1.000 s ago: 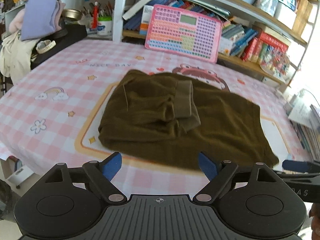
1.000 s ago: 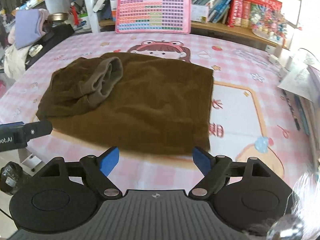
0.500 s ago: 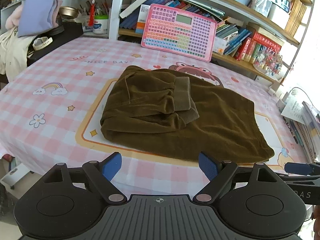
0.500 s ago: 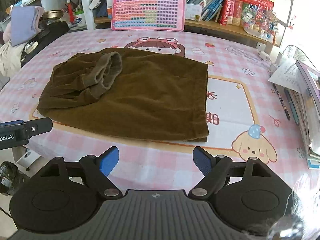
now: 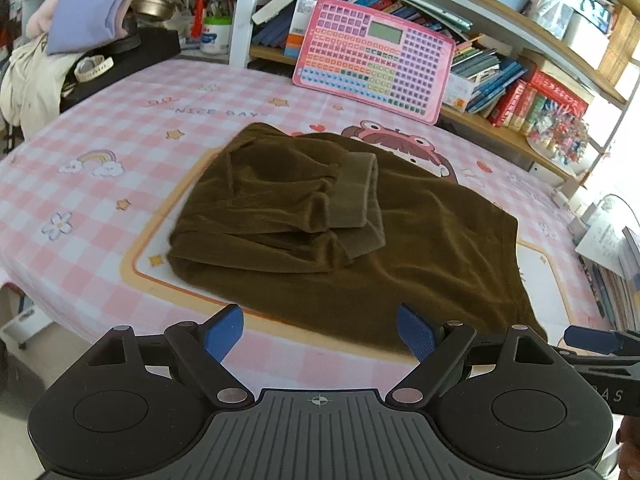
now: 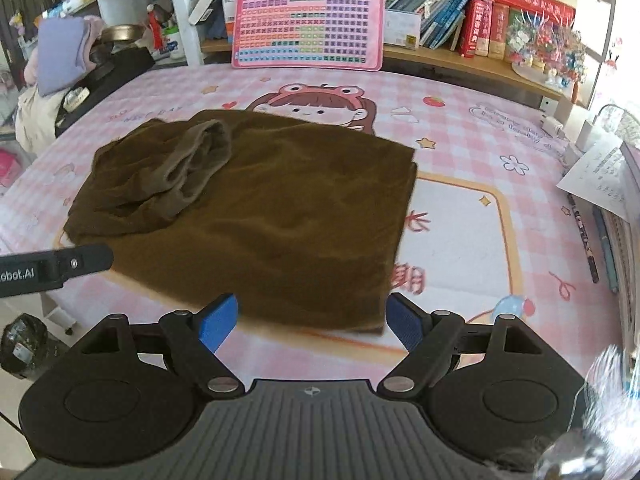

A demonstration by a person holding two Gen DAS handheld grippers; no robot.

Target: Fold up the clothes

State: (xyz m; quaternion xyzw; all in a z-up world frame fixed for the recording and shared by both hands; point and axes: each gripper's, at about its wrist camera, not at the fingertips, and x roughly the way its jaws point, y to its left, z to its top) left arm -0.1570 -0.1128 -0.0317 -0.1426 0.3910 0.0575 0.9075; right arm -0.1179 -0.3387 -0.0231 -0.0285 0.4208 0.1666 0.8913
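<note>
The table, under a pink checked cloth, is seen closer than half a second ago, both views having been brought forward and down toward its near edge. The brown garment is found unmoved at the centre, partly folded, a cuffed sleeve laid across its left part. An approach to the near hem is judged likely. The left gripper and right gripper are held wide open, nothing grasped. The garment's underside and layer count cannot be made out; its near hem is blurred.
</note>
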